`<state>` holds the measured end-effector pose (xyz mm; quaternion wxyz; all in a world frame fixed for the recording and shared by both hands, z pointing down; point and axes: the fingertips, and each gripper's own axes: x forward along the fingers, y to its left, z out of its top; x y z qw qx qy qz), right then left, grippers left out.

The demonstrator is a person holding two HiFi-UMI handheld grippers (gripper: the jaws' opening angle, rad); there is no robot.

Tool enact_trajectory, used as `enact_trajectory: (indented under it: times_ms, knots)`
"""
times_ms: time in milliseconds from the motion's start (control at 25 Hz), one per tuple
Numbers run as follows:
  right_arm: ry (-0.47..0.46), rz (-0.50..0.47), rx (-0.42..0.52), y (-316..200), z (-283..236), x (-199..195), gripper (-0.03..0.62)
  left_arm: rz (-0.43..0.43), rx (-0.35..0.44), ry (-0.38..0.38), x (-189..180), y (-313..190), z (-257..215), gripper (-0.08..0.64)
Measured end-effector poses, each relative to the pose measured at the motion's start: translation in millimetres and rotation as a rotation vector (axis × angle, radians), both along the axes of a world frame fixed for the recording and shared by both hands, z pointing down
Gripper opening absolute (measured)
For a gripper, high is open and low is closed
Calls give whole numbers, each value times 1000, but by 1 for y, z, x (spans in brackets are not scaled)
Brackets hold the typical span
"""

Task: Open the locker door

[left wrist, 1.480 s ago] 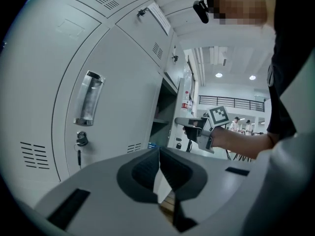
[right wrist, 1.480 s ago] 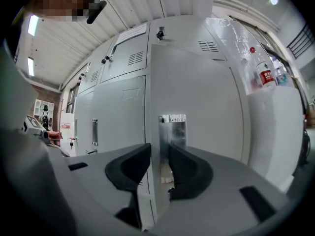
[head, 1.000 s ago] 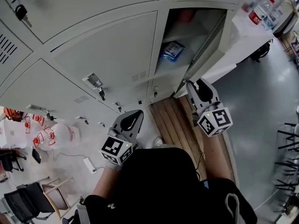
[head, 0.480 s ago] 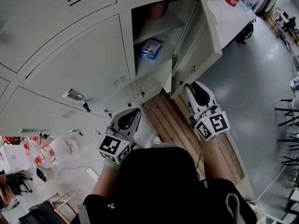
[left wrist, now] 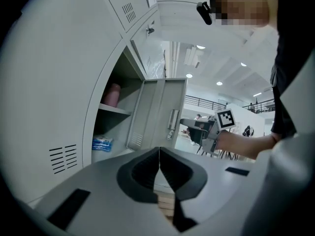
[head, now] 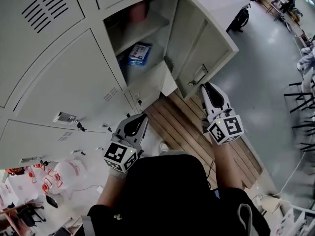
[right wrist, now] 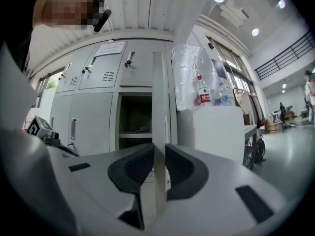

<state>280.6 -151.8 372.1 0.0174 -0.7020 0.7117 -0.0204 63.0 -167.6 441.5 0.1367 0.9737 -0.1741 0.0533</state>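
The grey locker door [head: 197, 43] stands swung out to the right, its handle [head: 199, 75] near the lower edge. My right gripper [head: 205, 86] is at that free edge. In the right gripper view the door edge [right wrist: 158, 107] runs edge-on between the jaws of the right gripper [right wrist: 159, 149], which are closing on it, pads against both faces. My left gripper [head: 141, 118] hangs lower left, away from the door, and in its own view the left gripper [left wrist: 159, 151] is shut on nothing. The open compartment [head: 142, 38] holds a blue packet [head: 138, 53] and a pink object [head: 139, 11].
Closed lockers [head: 64, 87] with keys fill the left. A wooden pallet [head: 182, 122] lies on the floor below the open locker. A white table [head: 216, 4] with bottles stands right of the lockers. Chairs [head: 302, 112] line the far right.
The locker door has swung further out from the compartment. My right gripper has stayed at its free edge and followed it. The left gripper has kept its place.
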Motion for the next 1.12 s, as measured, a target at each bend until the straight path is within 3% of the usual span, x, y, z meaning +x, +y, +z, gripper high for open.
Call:
enact_trajectory:
  times_ms: [320, 600, 840, 1120]
  knots:
    - [-13, 144, -13, 11, 1, 44, 58, 53, -3, 3, 15, -2, -1, 23]
    - [-34, 185, -15, 27, -1, 51, 57, 76, -1, 6, 19, -2, -2, 23]
    - [-58, 126, -37, 28, 7, 24, 57, 60, 5, 5, 12, -1, -5, 23]
    - [-85, -41, -64, 4, 22, -42, 57, -24, 8, -4, -19, -3, -3, 23]
